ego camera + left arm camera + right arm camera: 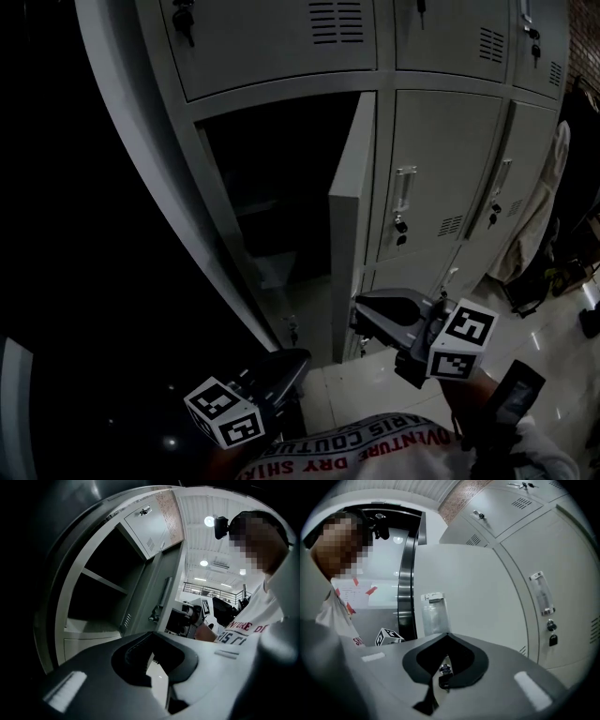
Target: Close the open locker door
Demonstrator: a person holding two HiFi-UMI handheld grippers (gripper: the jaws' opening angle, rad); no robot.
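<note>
The open locker door (352, 216) stands swung out from its dark compartment (272, 187) in the grey locker bank. My right gripper (364, 311) is shut and empty, its tips close to the door's outer face near the lower edge; whether they touch it I cannot tell. The right gripper view has that face filling it, with the door's label holder (433, 613) just beyond the shut tips (447, 634). My left gripper (298, 358) is shut and empty, low in front of the opening. The left gripper view looks up past the tips (152, 633) at the compartment shelf (103, 582) and the door's edge (161, 597).
Closed locker doors (441, 159) with hanging keys stand to the right of the open one, and another row runs above. Clothing (548, 206) hangs at the far right over a glossy tiled floor (544, 328). A dark curved panel (75, 234) fills the left.
</note>
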